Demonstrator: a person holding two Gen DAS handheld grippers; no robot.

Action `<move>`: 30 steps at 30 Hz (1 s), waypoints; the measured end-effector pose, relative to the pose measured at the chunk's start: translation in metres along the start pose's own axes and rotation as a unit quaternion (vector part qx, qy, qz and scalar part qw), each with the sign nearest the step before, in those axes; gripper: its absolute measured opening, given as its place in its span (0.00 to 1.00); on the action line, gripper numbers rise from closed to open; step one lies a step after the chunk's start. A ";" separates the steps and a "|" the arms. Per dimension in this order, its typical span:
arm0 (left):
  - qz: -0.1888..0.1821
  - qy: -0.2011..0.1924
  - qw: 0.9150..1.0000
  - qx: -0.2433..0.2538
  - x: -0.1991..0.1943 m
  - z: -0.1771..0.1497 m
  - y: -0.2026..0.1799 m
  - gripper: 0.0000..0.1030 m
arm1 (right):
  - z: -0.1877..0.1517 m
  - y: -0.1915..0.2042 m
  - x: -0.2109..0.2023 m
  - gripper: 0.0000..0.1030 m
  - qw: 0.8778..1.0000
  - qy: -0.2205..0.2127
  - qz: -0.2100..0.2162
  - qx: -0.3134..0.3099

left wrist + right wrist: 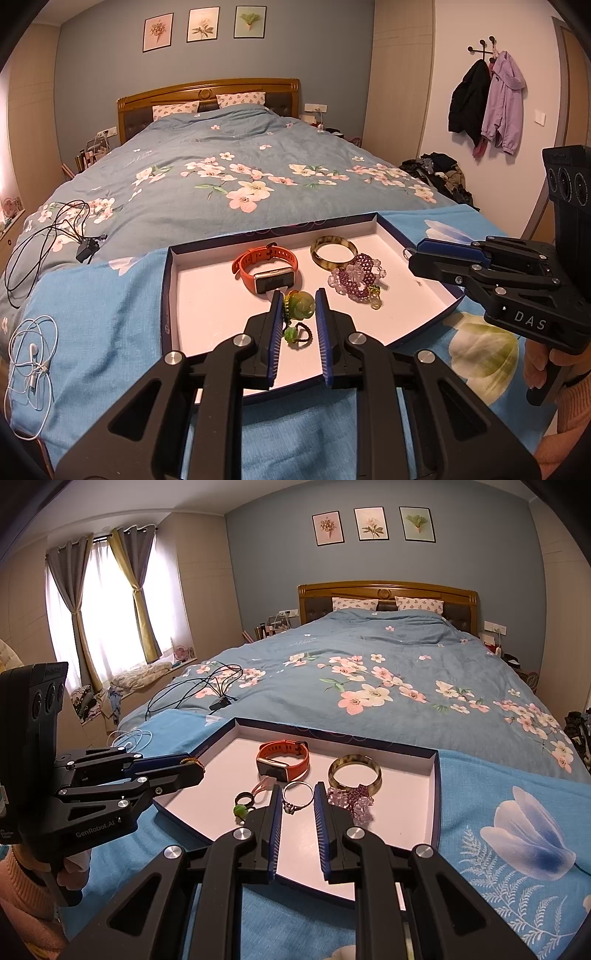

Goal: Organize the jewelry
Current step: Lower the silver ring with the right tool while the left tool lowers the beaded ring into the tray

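Note:
A shallow white box (207, 295) (413, 805) on a blue cloth holds an orange watch (264, 267) (282, 757), a tortoiseshell bangle (333, 250) (354, 773) and a purple bead bracelet (356, 277) (352, 799). My left gripper (298, 301) (197, 766) is shut on a green jade pendant (300, 304) above the box; its green bead and black cord (297, 332) (243, 805) hang below. My right gripper (297, 794) (412, 256) is shut on a silver ring (297, 794) (407, 253) over the box.
The box lies at the foot of a bed with a floral blue duvet (221, 173). A black cable and charger (55, 236) and white earphones (33, 354) lie to the left. Coats (487, 99) hang on the right wall.

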State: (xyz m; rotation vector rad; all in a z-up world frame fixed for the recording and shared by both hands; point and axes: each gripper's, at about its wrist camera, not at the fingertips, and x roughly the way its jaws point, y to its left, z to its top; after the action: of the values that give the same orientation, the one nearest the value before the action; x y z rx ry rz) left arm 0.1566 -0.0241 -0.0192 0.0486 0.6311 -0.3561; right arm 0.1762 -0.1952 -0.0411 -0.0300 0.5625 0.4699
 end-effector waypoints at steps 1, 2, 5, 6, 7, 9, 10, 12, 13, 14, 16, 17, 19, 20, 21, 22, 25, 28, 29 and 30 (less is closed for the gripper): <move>0.000 0.001 1.000 0.000 0.001 -0.001 0.000 0.17 | 0.001 0.000 0.001 0.15 1.000 0.000 0.000 0.000; 0.001 0.001 1.000 0.000 0.001 -0.002 -0.001 0.17 | 0.000 0.000 0.001 0.15 1.000 0.000 0.000 0.000; 0.001 0.002 1.000 0.000 0.002 -0.002 0.000 0.17 | 0.001 0.000 0.002 0.15 1.000 0.001 0.000 0.000; 0.001 0.002 1.000 0.000 0.004 -0.002 0.001 0.17 | 0.000 -0.001 0.001 0.15 1.000 0.001 0.000 0.000; 0.001 0.001 1.000 0.000 0.002 -0.002 -0.001 0.17 | 0.000 -0.001 0.002 0.15 1.000 0.001 -0.001 0.000; 0.001 0.001 1.000 0.000 0.002 -0.002 -0.001 0.17 | 0.000 -0.001 0.002 0.15 1.000 0.001 -0.001 0.000; 0.001 0.001 1.000 0.001 0.003 -0.002 0.000 0.17 | 0.000 -0.001 0.003 0.15 1.000 0.002 -0.001 0.000; 0.001 0.001 1.000 0.000 0.002 -0.002 -0.001 0.17 | 0.000 -0.001 0.003 0.15 1.000 0.002 -0.001 0.000; 0.002 0.001 1.000 0.001 0.004 -0.002 0.000 0.17 | -0.002 -0.002 0.004 0.15 1.000 0.002 -0.001 0.001; 0.002 0.001 1.000 0.001 0.002 -0.002 0.000 0.17 | -0.001 -0.002 0.005 0.15 1.000 0.003 -0.001 0.001; 0.002 0.001 1.000 0.001 0.003 -0.001 0.000 0.17 | -0.001 -0.002 0.005 0.15 1.000 0.003 -0.001 0.001; 0.004 0.001 1.000 0.002 0.004 -0.001 0.000 0.17 | -0.001 -0.002 0.005 0.15 1.000 0.003 -0.001 0.001; 0.005 0.002 1.000 0.002 0.005 -0.002 0.000 0.17 | -0.001 -0.002 0.005 0.15 1.000 0.003 -0.001 0.001; 0.006 0.002 1.000 0.002 0.007 -0.002 0.001 0.17 | -0.002 -0.003 0.005 0.15 1.000 0.003 -0.001 0.001; 0.006 0.003 1.000 0.003 0.007 -0.002 0.001 0.17 | -0.003 -0.004 0.007 0.15 1.000 0.004 -0.001 0.001; 0.006 0.003 1.000 0.003 0.006 -0.002 0.001 0.17 | -0.004 -0.004 0.008 0.15 1.000 0.005 -0.002 0.001; 0.007 0.004 1.000 0.004 0.009 -0.002 0.003 0.17 | -0.005 -0.005 0.009 0.15 1.000 0.005 -0.002 0.003; 0.007 0.005 1.000 0.005 0.010 -0.002 0.004 0.17 | -0.005 -0.004 0.011 0.15 1.000 0.007 -0.001 0.003; 0.007 0.005 1.000 0.004 0.010 -0.002 0.002 0.17 | -0.005 -0.004 0.012 0.15 1.000 0.007 -0.001 0.003; 0.006 0.006 1.000 0.004 0.011 -0.002 0.003 0.17 | -0.005 -0.004 0.012 0.15 1.000 0.008 -0.001 0.003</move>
State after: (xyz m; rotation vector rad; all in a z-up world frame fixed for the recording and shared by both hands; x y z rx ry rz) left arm 0.1644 -0.0245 -0.0274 0.0624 0.6401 -0.3463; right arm 0.1845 -0.1946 -0.0521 -0.0276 0.5793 0.4670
